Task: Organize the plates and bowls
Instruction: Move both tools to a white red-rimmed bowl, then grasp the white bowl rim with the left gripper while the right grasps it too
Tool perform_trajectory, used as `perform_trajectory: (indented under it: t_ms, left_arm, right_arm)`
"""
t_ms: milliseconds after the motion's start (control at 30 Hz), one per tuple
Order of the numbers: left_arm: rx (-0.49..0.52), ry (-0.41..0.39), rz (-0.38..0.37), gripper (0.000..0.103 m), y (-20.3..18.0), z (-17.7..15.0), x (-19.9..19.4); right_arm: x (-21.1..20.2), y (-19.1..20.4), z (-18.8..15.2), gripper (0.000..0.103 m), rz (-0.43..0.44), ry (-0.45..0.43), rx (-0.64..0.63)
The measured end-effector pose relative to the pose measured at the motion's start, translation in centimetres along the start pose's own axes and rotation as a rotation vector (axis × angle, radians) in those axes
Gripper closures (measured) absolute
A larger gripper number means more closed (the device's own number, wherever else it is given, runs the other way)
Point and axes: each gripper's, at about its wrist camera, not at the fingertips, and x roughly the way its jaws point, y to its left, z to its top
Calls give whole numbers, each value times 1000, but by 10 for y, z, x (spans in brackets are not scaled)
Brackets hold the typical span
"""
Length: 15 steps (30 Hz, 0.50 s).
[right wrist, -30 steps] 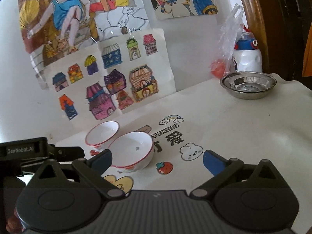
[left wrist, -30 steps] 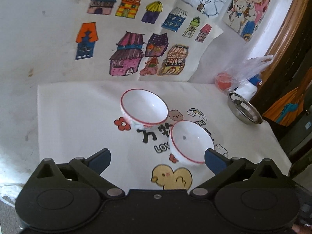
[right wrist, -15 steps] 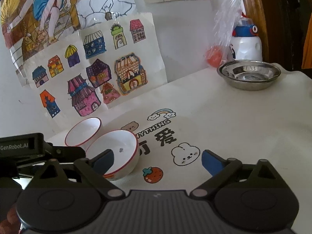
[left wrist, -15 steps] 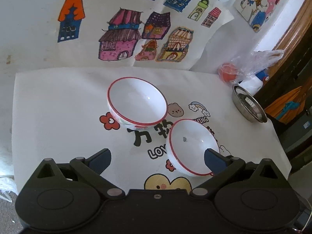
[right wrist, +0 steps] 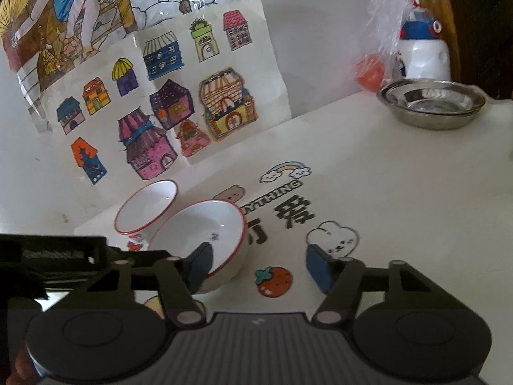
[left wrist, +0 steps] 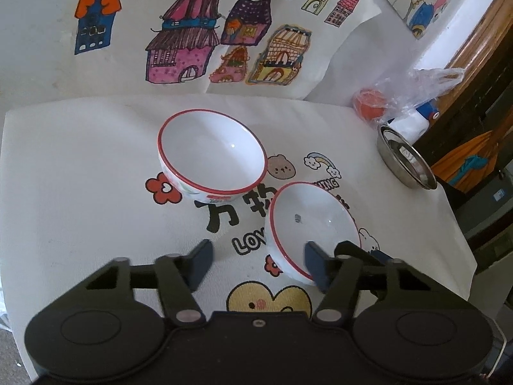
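Leftmost: far bowl [left wrist: 213, 154], white with red rim, upright on printed tablecloth [left wrist: 80, 173], ahead and slightly left of left gripper [left wrist: 258, 264]; well short of either set of fingers.
Next: near bowl [left wrist: 312, 224], same pattern, apparently tipped toward far bowl, rim close beside it; contact not determinable. Round, so no long axis; approach governed by rim.
Left gripper: jaws parted to a medium gap, nothing held; right finger [left wrist: 315, 266] overlapping near bowl's rim, left finger over bare cloth. Judged nearer of the two.
Right gripper [right wrist: 259, 263]: jaws likewise parted, nothing held; near bowl at its left finger [right wrist: 200, 264], remainder of gap over cloth.
Rightmost: steel dishes [right wrist: 433, 102], stacked, at far right table edge, well apart from both bowls.
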Motion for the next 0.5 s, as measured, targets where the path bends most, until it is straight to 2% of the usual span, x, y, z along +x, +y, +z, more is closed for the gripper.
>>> perform_trajectory:
  t_ms: [33, 200, 233, 300, 400, 500]
  left_arm:
    - [3, 1, -7, 49, 0, 0, 0]
    - [4, 17, -41, 62, -1, 1, 1]
    - [6, 21, -48, 65, -2, 2, 1]
    - [8, 29, -62, 73, -2, 2, 1]
    - [16, 43, -84, 85, -5, 1, 1]
    - [33, 37, -70, 87, -9, -2, -1]
  right_arm:
    - [1, 1, 0, 41, 7, 4, 3]
    - [3, 3, -1, 63, 55, 17, 23]
    - [3, 3, -1, 64, 62, 21, 28]
    - [4, 2, -2, 75, 84, 38, 47]
    - [4, 1, -3, 80, 93, 46, 74]
    - [1, 3, -4, 82, 73, 45, 69]
